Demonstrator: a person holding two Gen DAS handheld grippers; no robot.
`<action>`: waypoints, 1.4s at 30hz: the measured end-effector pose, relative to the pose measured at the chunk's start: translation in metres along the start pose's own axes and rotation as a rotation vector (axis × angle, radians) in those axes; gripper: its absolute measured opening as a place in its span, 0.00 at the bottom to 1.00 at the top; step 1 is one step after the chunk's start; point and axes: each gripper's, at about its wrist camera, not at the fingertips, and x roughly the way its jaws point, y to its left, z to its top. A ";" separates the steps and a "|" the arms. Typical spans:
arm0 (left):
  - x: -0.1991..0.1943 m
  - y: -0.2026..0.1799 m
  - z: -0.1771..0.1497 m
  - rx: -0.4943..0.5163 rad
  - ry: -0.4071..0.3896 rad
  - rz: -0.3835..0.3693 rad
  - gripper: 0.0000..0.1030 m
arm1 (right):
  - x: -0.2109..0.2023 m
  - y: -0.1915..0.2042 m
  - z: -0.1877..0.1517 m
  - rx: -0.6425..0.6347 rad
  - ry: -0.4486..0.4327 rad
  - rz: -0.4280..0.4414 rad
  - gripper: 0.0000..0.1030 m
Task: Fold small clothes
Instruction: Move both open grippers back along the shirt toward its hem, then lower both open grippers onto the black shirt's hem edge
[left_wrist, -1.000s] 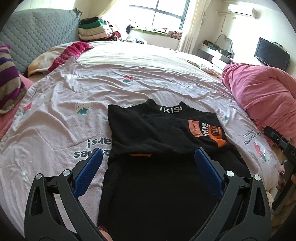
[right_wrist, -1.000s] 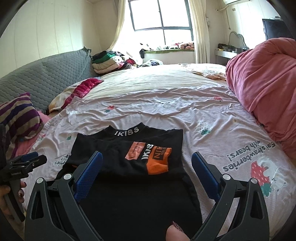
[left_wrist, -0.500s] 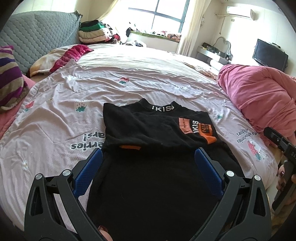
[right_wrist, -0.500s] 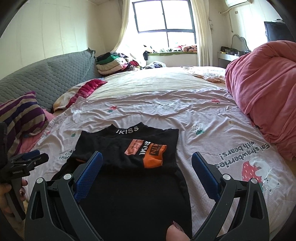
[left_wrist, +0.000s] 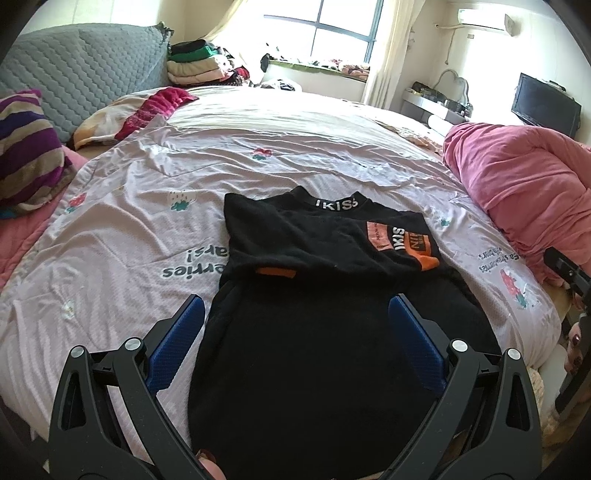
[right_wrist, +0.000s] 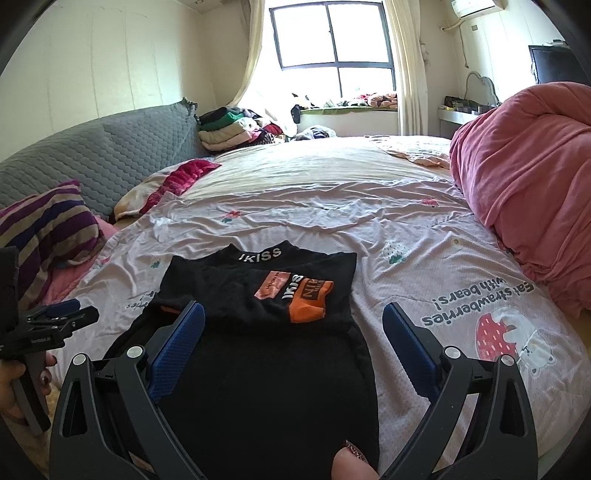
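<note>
A small black top (left_wrist: 317, 266) with an "IKISS" collar and an orange patch lies flat on the pink bedsheet (left_wrist: 140, 236), its sleeves folded in across the chest. My left gripper (left_wrist: 295, 314) hovers open above the lower half of the top, holding nothing. In the right wrist view the same black top (right_wrist: 266, 332) stretches toward me, and my right gripper (right_wrist: 293, 321) is open over its hem, empty. The left gripper (right_wrist: 55, 321) also shows at the left edge there, held by a hand.
A bulky pink duvet (left_wrist: 517, 177) is piled on the right side of the bed. A striped pillow (left_wrist: 26, 147) and a grey headboard (left_wrist: 74, 70) are at the left. Folded clothes (left_wrist: 195, 66) are stacked near the window. A TV (left_wrist: 543, 103) stands at the far right.
Both grippers have pulled back and risen a little from the top, so more of the bed shows. The garment itself has not moved, and both grippers stay open.
</note>
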 end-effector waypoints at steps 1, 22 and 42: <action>-0.001 0.001 -0.002 -0.001 0.002 0.003 0.91 | -0.001 0.001 -0.001 -0.002 0.001 0.001 0.93; 0.000 0.026 -0.049 -0.005 0.093 0.086 0.91 | -0.003 -0.007 -0.052 -0.021 0.100 -0.019 0.93; 0.003 0.049 -0.089 -0.046 0.165 0.121 0.91 | 0.013 -0.014 -0.099 -0.018 0.216 -0.029 0.93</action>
